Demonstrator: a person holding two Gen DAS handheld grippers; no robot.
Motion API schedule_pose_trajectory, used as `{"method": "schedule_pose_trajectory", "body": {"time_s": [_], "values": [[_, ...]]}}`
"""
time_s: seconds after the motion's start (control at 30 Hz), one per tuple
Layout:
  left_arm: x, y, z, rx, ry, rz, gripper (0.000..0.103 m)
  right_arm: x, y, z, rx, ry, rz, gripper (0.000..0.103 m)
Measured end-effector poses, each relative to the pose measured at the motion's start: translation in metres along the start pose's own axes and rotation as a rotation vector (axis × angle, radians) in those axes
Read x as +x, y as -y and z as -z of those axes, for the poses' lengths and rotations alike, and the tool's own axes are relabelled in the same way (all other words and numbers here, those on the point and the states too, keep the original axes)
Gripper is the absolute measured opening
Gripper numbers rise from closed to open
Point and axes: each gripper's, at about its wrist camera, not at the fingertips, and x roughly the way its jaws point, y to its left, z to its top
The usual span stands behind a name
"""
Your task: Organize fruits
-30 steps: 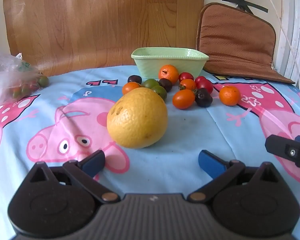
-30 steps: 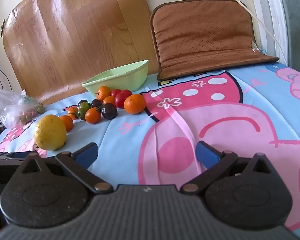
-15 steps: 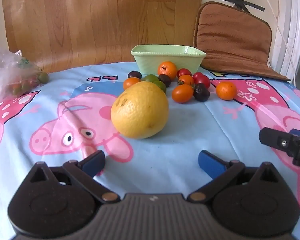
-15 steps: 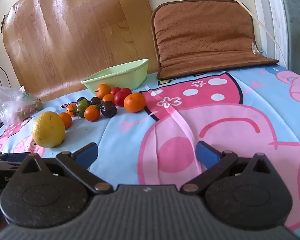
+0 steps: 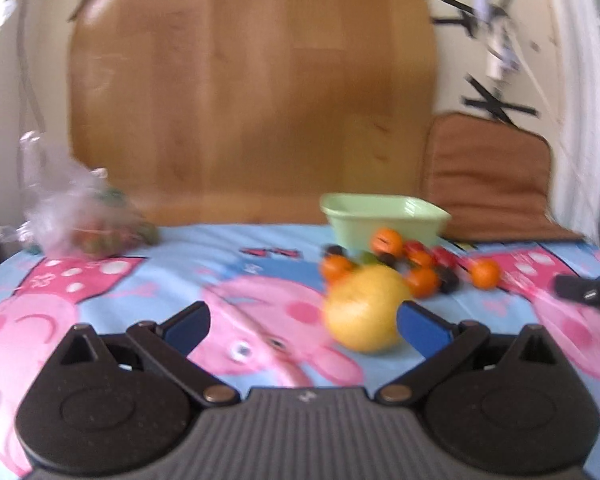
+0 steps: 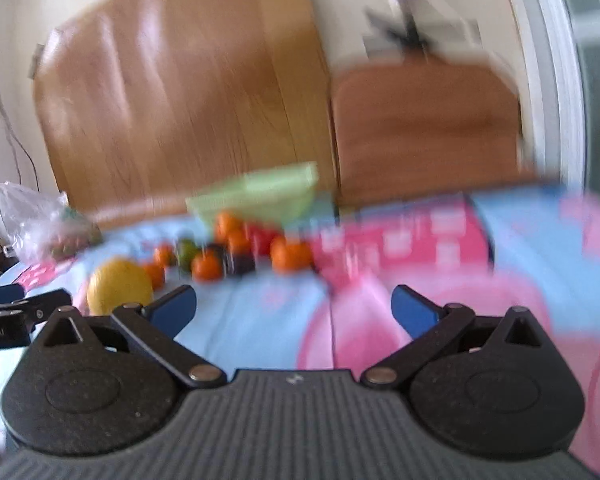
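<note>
Both wrist views look low across the worktop (image 5: 180, 264) toward the wooden board (image 5: 252, 112) at the back. They share the green bowl (image 5: 384, 216) and the fruit cluster (image 6: 236, 252); the right view sits further right.

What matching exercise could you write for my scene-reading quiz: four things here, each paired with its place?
Things:
1. large yellow citrus
2. green dish
3. plastic bag
4. brown cushion

Places:
A. far left on the cloth
B. against the wall, right of the dish
C. nearest the left gripper
D. behind the small fruits

Pairs: 1-C, 2-D, 3-A, 4-B
</note>
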Motion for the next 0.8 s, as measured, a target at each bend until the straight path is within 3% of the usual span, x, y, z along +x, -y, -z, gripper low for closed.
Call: {"method": "schedule_pose_trajectory", "body": {"time_s": [0.1,0.2,0.3,0.5,0.8], "values": [[0.007,-0.017,-0.006,-0.066,0.050,-0.051,0.103,-0.004,-0.017,-0.010,-0.132,0.175,0.056,0.103],[0.016,-0.022,-0.003,-0.070,0.052,-0.108,0.103,-0.002,-0.024,-0.006,-0.155,0.256,0.080,0.103],[0.019,-0.023,0.002,-0.070,0.040,-0.106,0.103,0.004,-0.025,0.004,-0.162,0.238,0.081,0.103],[0.019,-0.020,0.005,-0.051,0.023,-0.099,0.103,0.000,-0.035,0.003,-0.228,0.283,0.066,0.103],[0.017,-0.018,0.008,-0.056,0.014,-0.107,0.103,0.004,-0.034,0.002,-0.201,0.248,0.065,0.103]]}}
